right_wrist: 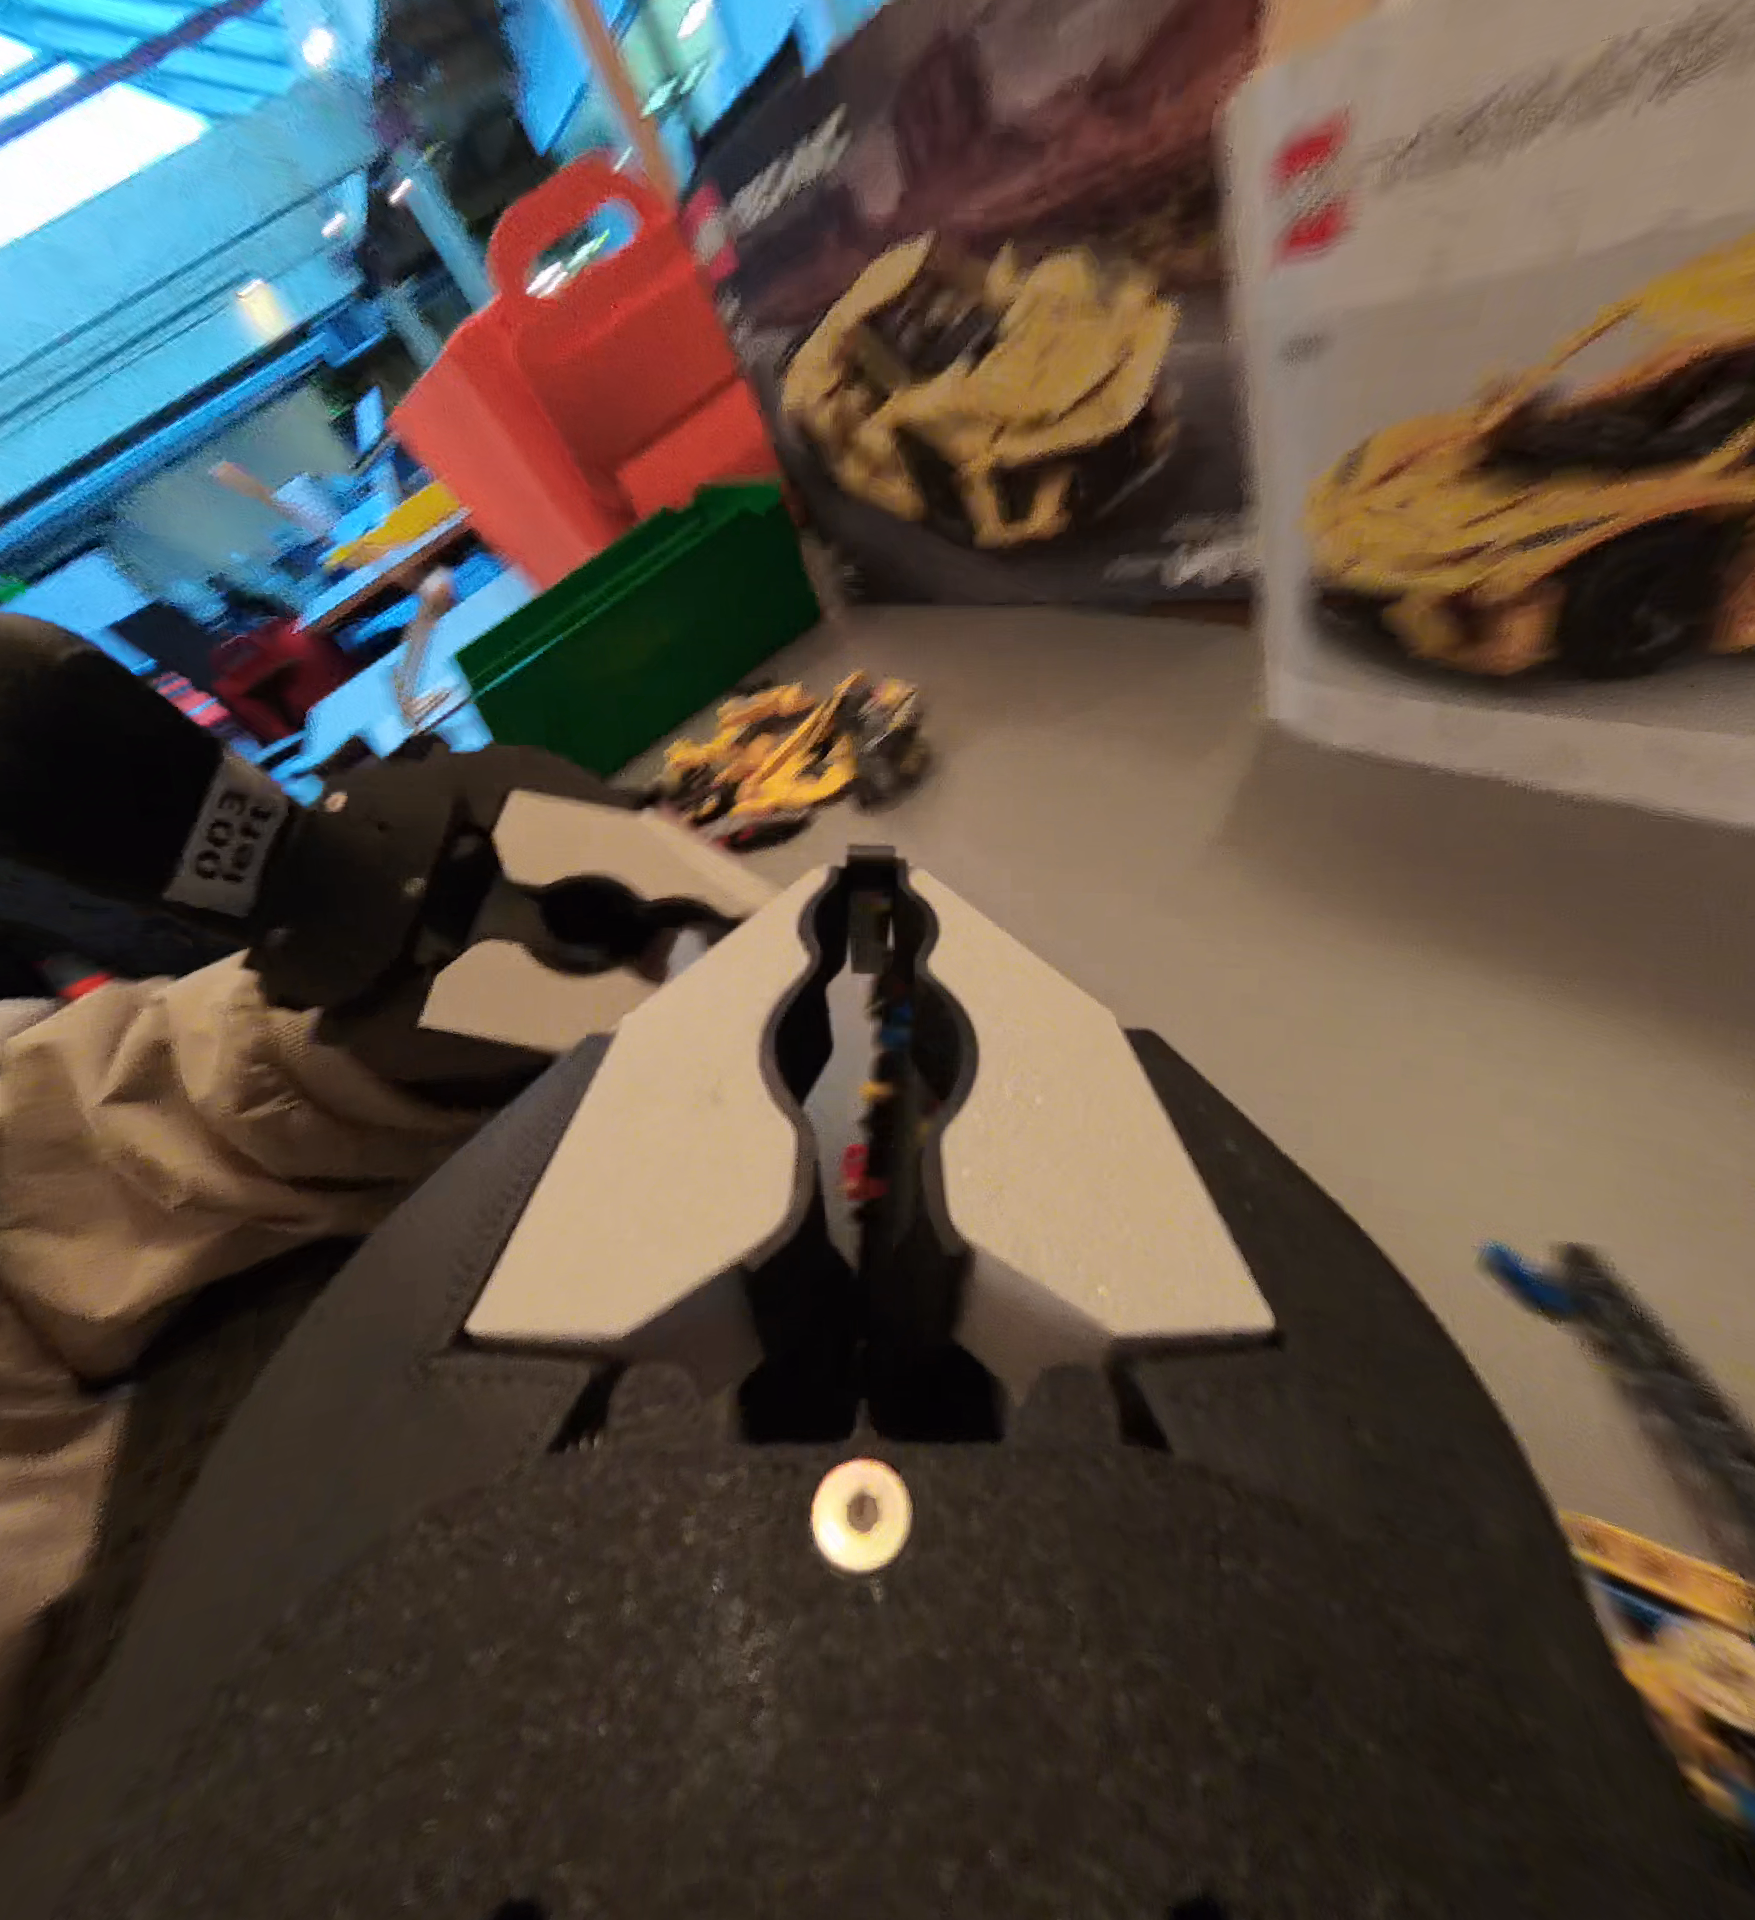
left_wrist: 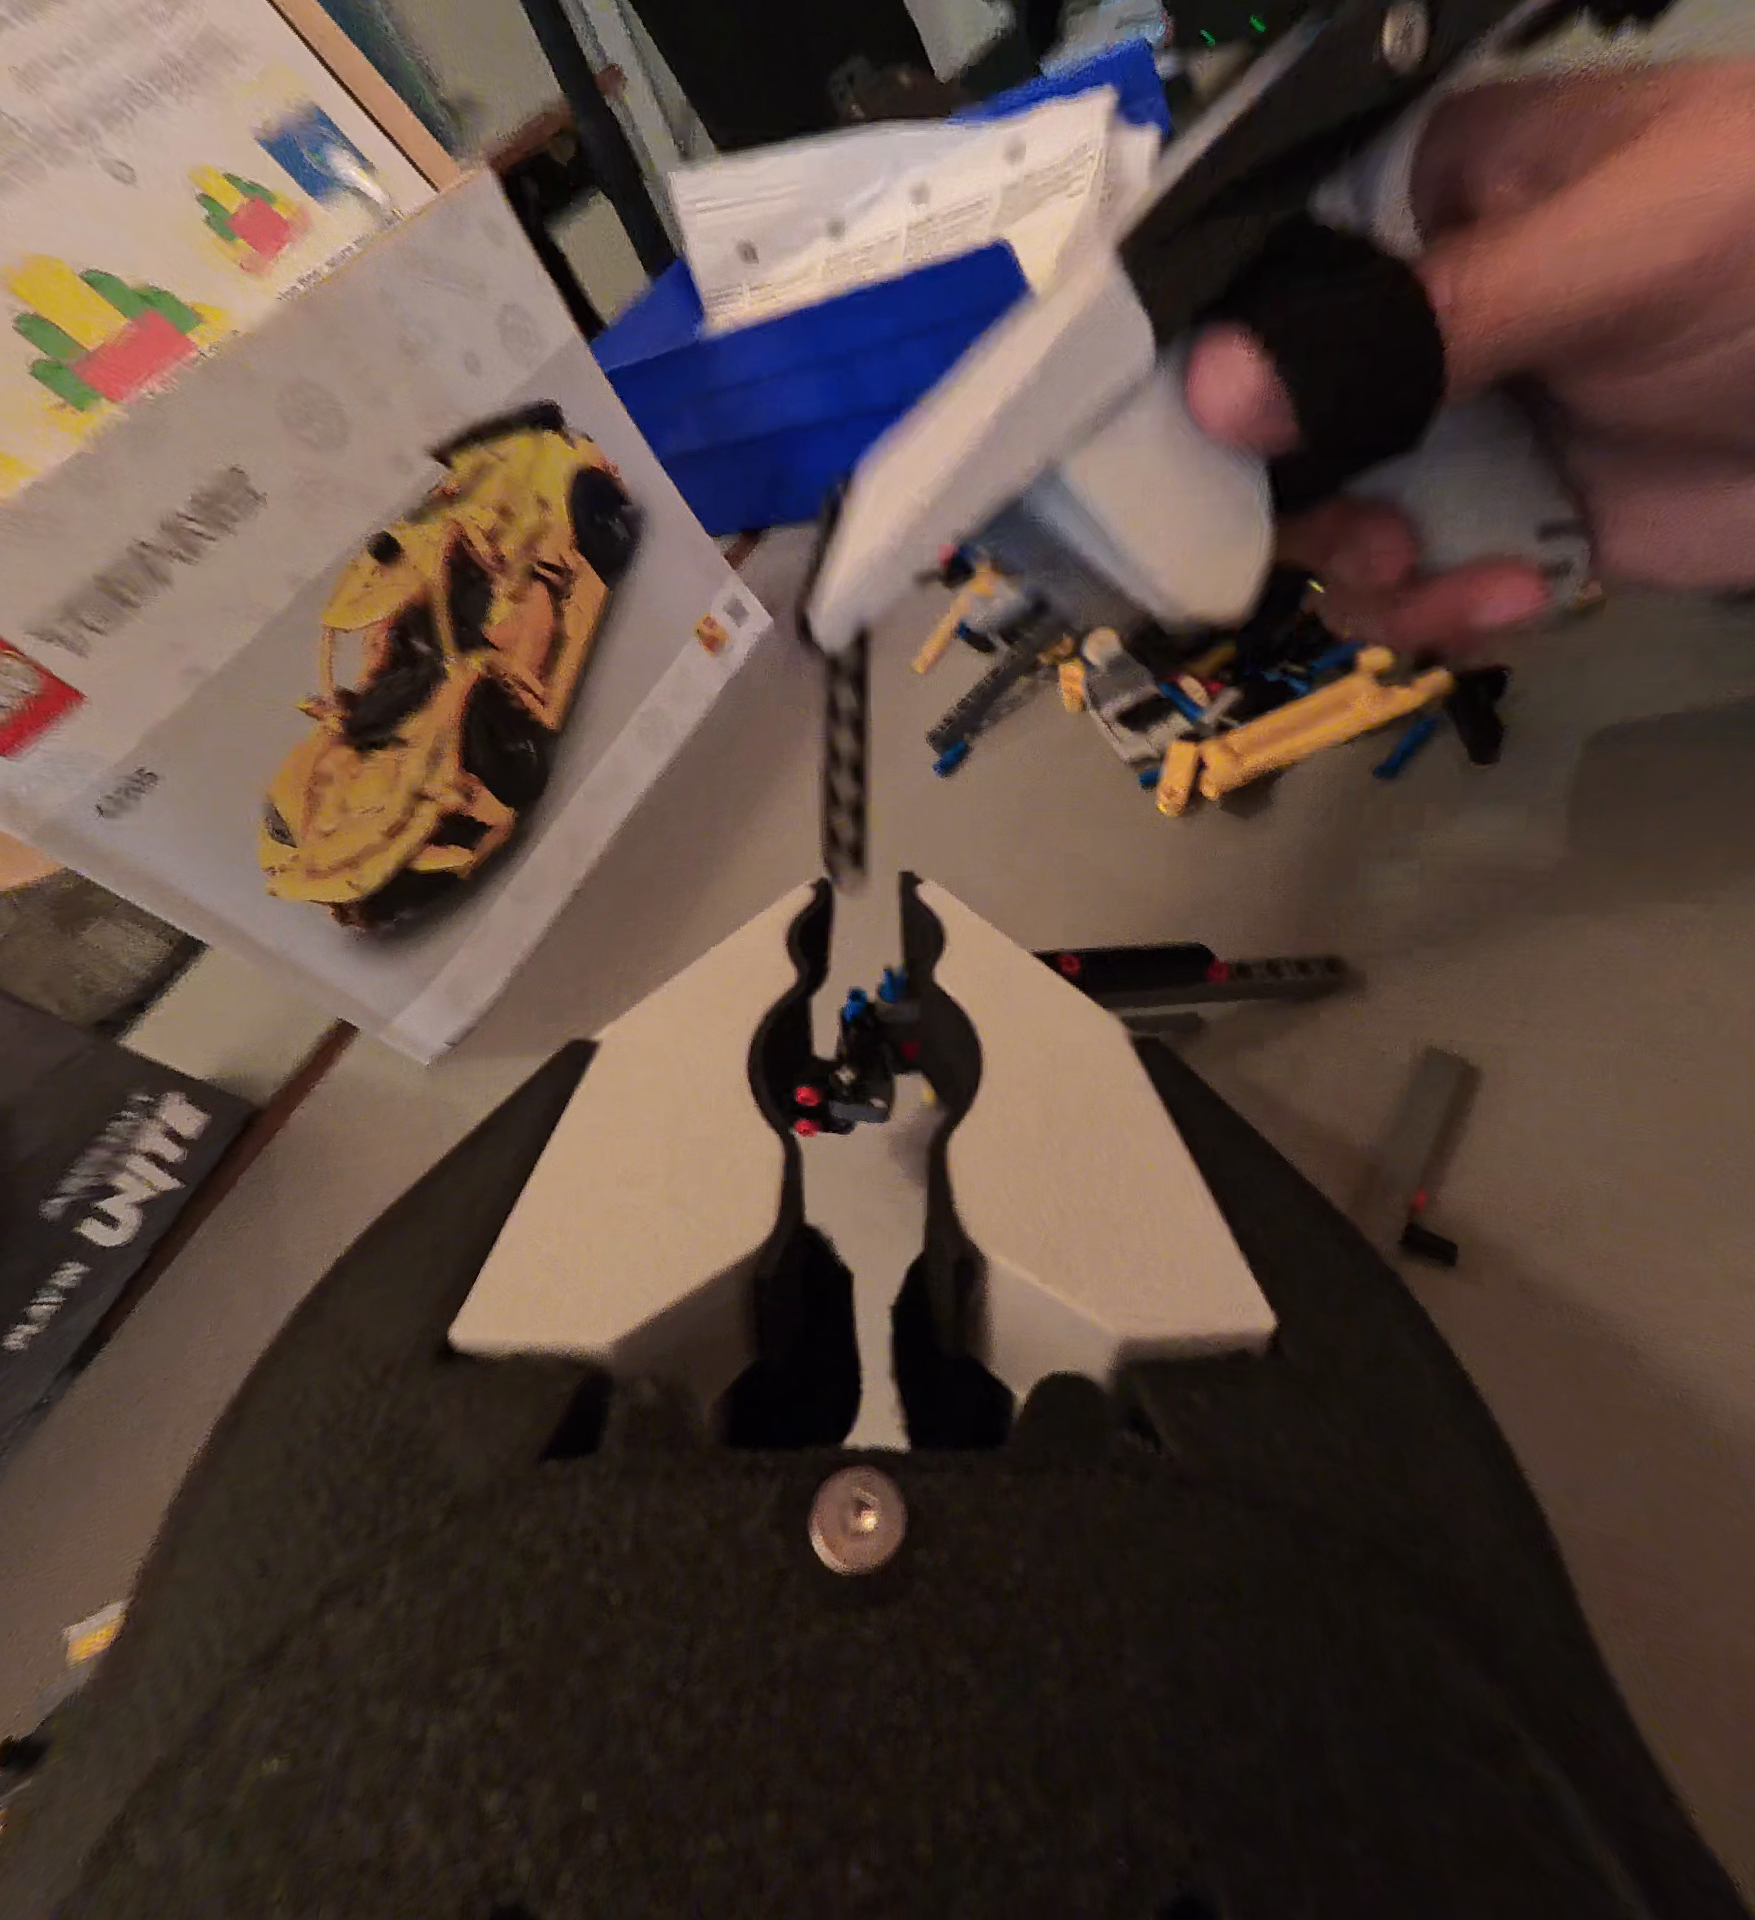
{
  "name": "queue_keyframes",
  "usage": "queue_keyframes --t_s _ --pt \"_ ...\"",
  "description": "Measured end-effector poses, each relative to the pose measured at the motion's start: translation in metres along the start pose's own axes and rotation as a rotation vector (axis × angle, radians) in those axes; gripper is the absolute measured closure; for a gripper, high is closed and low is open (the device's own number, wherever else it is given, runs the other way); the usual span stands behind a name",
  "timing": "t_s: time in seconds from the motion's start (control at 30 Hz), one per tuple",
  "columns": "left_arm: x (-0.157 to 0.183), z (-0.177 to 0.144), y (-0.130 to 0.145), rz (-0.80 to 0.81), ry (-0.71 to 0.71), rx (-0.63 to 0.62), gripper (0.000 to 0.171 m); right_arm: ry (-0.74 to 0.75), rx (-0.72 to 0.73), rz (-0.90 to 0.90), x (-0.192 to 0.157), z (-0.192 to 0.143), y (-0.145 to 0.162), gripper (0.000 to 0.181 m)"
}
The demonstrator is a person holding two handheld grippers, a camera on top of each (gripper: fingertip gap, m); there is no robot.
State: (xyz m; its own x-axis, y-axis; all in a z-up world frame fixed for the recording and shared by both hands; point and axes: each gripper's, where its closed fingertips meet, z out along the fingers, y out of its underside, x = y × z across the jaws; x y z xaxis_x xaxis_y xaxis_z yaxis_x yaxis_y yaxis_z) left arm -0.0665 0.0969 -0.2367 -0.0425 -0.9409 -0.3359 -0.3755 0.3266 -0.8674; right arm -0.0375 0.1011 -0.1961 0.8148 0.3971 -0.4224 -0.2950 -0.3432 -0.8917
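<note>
My left gripper (left_wrist: 865, 894) is nearly shut, with a small black brick piece (left_wrist: 857, 1075) with blue and red pins between its fingers, low over the grey table (left_wrist: 1475, 914). It also shows at the left of the right wrist view (right_wrist: 717, 925). My right gripper (right_wrist: 868, 883) is shut on a long black beam with holes (right_wrist: 878, 1091), seen edge-on. In the left wrist view a hand holds that gripper (left_wrist: 831, 634) at the upper right. The beam (left_wrist: 845, 769) hangs from it, its lower end just beyond my left fingertips.
A white booklet picturing a yellow car (left_wrist: 333, 644) stands at the left. A blue bin (left_wrist: 800, 416) is behind. A partly built yellow assembly (left_wrist: 1268, 717) and loose dark beams (left_wrist: 1195, 977) lie on the table. A red container (right_wrist: 592, 384), a green bin (right_wrist: 644, 623) and a dark box (right_wrist: 987, 364) stand farther off. One gripper's finger ends stand about 5 cm off the other's.
</note>
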Motion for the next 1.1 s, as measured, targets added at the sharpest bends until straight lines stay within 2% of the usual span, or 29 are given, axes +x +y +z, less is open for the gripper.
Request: queue_keyframes --t_s 0.03,0.07,0.13,0.17,0.2,0.23,0.27,0.37,0.43,0.6,0.63,0.67,0.73,0.77,0.83,0.97,1.03,1.1 --pt "0.006 -0.001 0.008 -0.032 0.074 -0.049 0.150 0.067 0.059 -0.035 0.011 -0.014 -0.013 0.175" --pt "0.016 -0.004 0.016 -0.072 0.182 -0.086 0.148 0.146 0.076 -0.066 0.025 -0.033 -0.024 0.175" --pt "0.034 -0.018 0.018 -0.142 0.394 -0.092 0.150 0.346 -0.012 -0.165 0.062 -0.069 -0.030 0.175" --pt "0.040 -0.026 0.016 -0.165 0.466 -0.071 0.152 0.421 -0.118 -0.203 0.081 -0.085 -0.023 0.175" --pt "0.050 -0.037 0.017 -0.178 0.564 -0.082 0.151 0.433 -0.257 -0.214 0.093 -0.098 -0.007 0.174" --pt "0.061 -0.046 0.024 -0.181 0.656 -0.133 0.150 0.371 -0.414 -0.197 0.092 -0.109 0.018 0.174" --pt "0.067 -0.049 0.036 -0.162 0.687 -0.199 0.147 0.330 -0.524 -0.182 0.090 -0.121 0.037 0.174" --pt "0.077 -0.045 0.068 -0.038 0.658 -0.345 0.145 0.311 -0.539 -0.213 0.088 -0.138 0.043 0.175" --pt "0.090 -0.044 0.074 -0.013 0.691 -0.404 0.145 0.339 -0.531 -0.222 0.094 -0.141 0.041 0.174" --pt "0.101 -0.036 0.079 0.048 0.670 -0.426 0.146 0.413 -0.434 -0.310 0.107 -0.136 0.024 0.165" --pt "0.101 -0.034 0.080 0.063 0.661 -0.425 0.151 0.406 -0.390 -0.343 0.102 -0.132 0.016 0.164" --pt "0.102 -0.033 0.080 0.082 0.656 -0.422 0.164 0.366 -0.328 -0.383 0.092 -0.124 0.006 0.164" --pt "0.100 -0.031 0.079 0.115 0.642 -0.426 0.164 0.285 -0.224 -0.450 0.069 -0.109 -0.009 0.162" --pt "0.093 -0.027 0.080 0.151 0.597 -0.421 0.165 0.277 -0.218 -0.468 0.064 -0.103 -0.010 0.157" --pt "0.078 -0.019 0.079 0.249 0.492 -0.379 0.165 0.288 -0.246 -0.484 0.060 -0.094 -0.006 0.154" --pt "0.061 -0.020 0.038 0.236 0.404 -0.164 0.164 0.201 -0.259 -0.449 0.044 -0.073 0.004 0.138" --pt "0.053 -0.026 0.011 0.218 0.365 -0.017 0.164 0.073 -0.239 -0.437 0.021 -0.059 0.009 0.136" --pt "0.042 -0.031 -0.008 0.180 0.316 0.079 0.165 -0.131 -0.176 -0.426 -0.021 -0.046 0.012 0.140"
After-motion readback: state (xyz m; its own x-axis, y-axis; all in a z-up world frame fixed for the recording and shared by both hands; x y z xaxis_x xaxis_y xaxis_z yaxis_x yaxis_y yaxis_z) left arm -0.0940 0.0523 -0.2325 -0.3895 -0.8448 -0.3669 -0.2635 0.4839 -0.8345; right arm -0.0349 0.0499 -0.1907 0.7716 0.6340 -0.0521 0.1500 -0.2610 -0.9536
